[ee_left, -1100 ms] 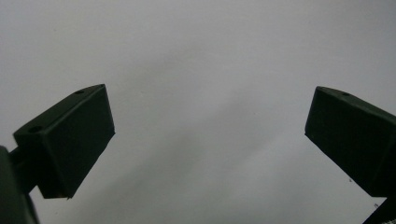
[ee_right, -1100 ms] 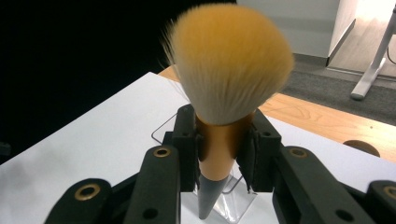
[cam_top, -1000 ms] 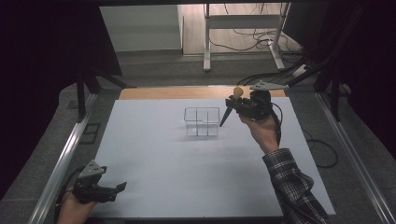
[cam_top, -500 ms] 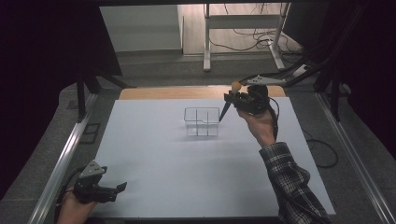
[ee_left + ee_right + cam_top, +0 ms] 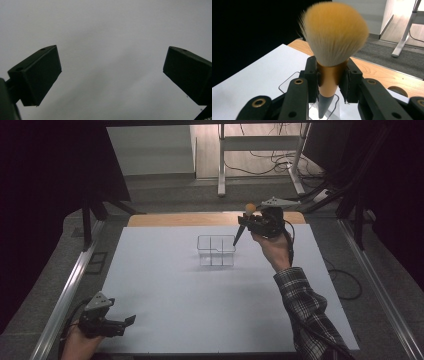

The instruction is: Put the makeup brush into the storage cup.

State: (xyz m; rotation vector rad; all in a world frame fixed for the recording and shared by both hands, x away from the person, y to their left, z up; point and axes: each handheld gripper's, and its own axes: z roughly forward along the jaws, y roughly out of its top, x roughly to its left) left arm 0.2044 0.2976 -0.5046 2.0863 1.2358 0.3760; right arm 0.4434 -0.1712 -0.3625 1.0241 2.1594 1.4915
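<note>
My right gripper [image 5: 252, 221] clasps the brush [image 5: 332, 62] above the clear divided box [image 5: 216, 251] near the table's [image 5: 165, 285] far edge; left gripper [image 5: 107, 324], jaws released, rests at the near-left corner.

Big white table top [image 5: 200, 310] with a wooden edge [image 5: 175, 219] at the back. Grey floor [image 5: 165, 195] behind, white desk legs [image 5: 220, 165], loose cables [image 5: 260, 165]. Dark black on both sides.

A person's right hand [image 5: 272, 247] is reaching forward from a plaid sleeve [image 5: 305, 312], holding the right gripper [image 5: 244, 223] raised with its jaws clamped together and pointing down. The left hand [image 5: 80, 347] is keeping the left gripper [image 5: 127, 322] low, jaws standing wide apart.
</note>
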